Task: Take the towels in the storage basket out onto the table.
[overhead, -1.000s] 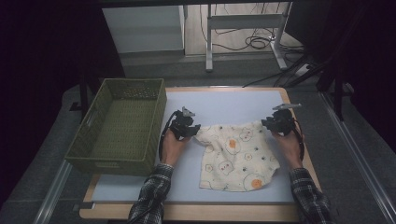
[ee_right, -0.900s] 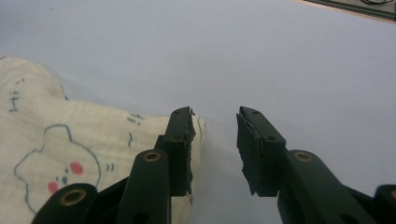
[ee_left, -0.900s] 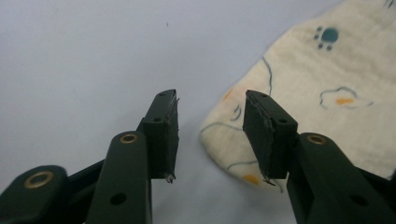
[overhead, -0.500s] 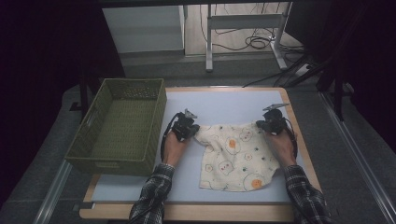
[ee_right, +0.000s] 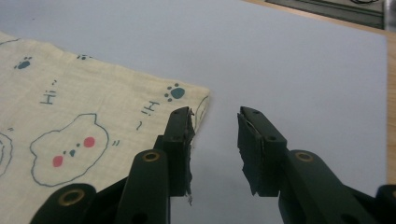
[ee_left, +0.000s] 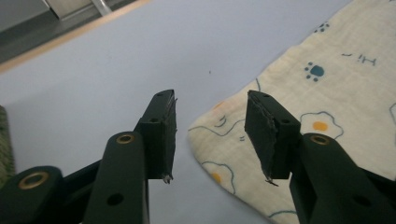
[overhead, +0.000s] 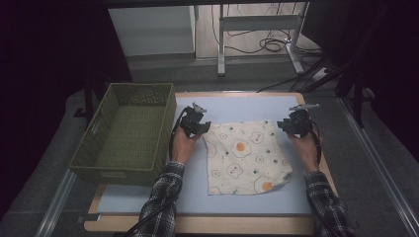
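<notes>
The printed cloth [overhead: 247,157] was spread flat at centre frame on the desk [overhead: 148,197]. The left gripper [overhead: 193,123] and right gripper [overhead: 295,123] had just been opened, jaws apart at its upper corners, nothing clamped. Each corner is best pinched squarely.

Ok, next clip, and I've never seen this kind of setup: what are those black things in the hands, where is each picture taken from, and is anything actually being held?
A person at a table holds a two-jaw grasping tool in each hand: the left tool and the right tool. The high view looks down from above the person's side. The other two pictures come from cameras riding on each tool, looking along its black jaws. On the blue table top lies a cream cloth printed with eggs and paw marks, spread flat, beside a green woven basket. Both tools have just been opening. Each sits at a far corner of the cloth with its jaws apart, so nothing is held.
</notes>
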A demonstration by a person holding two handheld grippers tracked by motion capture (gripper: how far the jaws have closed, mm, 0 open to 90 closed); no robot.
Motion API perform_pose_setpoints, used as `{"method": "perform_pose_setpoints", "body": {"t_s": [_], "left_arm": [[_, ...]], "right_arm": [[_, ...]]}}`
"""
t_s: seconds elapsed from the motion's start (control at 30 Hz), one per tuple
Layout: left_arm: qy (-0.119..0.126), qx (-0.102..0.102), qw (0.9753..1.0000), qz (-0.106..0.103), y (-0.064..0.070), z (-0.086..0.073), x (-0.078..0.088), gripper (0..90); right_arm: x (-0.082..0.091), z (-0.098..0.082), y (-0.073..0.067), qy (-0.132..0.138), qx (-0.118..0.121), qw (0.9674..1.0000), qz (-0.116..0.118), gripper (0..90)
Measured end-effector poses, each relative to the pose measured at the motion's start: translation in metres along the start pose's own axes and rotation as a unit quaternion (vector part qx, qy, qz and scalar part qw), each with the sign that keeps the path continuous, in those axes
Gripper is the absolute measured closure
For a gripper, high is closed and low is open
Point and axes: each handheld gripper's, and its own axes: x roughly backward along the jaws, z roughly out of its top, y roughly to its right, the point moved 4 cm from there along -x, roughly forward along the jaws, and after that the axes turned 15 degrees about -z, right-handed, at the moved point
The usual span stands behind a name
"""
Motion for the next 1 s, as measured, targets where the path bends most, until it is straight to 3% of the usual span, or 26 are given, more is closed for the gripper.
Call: {"method": "perform_pose_setpoints", "body": {"t_s": [0.23,0.53,0.63,0.7,0.73,0.87,0.93,1.0], "left_arm": [[0.017,0.027,0.9995,-0.007,-0.009,-0.004,-0.005,52.4],[0.017,0.041,0.999,-0.011,-0.014,-0.013,-0.016,52.7],[0.011,0.044,0.999,-0.005,-0.016,-0.018,-0.02,52.2],[0.007,0.045,0.9989,-0.009,-0.017,-0.021,-0.024,52.2],[0.018,0.047,0.9986,-0.017,-0.017,-0.022,-0.024,53.0],[0.015,0.034,0.9985,-0.04,-0.012,-0.022,-0.025,72.5],[0.015,0.035,0.998,-0.05,-0.009,-0.022,-0.025,82.9],[0.015,0.036,0.998,-0.049,-0.008,-0.022,-0.025,86.6]], "right_arm": [[-0.019,0.005,-0.012,0.001,0.005,0.9997,0.022,65.4],[-0.045,0.012,-0.02,0.001,0.013,0.9999,0.006,66.2],[-0.053,0.01,-0.023,-0.007,0.031,0.9995,-0.005,65.5],[-0.055,0.01,-0.023,-0.002,0.033,0.9995,-0.005,65.8],[-0.055,0.01,-0.024,-0.003,0.031,0.9995,-0.003,66.8],[-0.053,0.01,-0.028,-0.014,0.019,0.9996,0.012,84.9],[-0.051,0.011,-0.03,-0.02,0.026,0.9994,0.005,87.0],[-0.049,0.012,-0.031,-0.02,0.036,0.9991,0.0,87.4]]}}
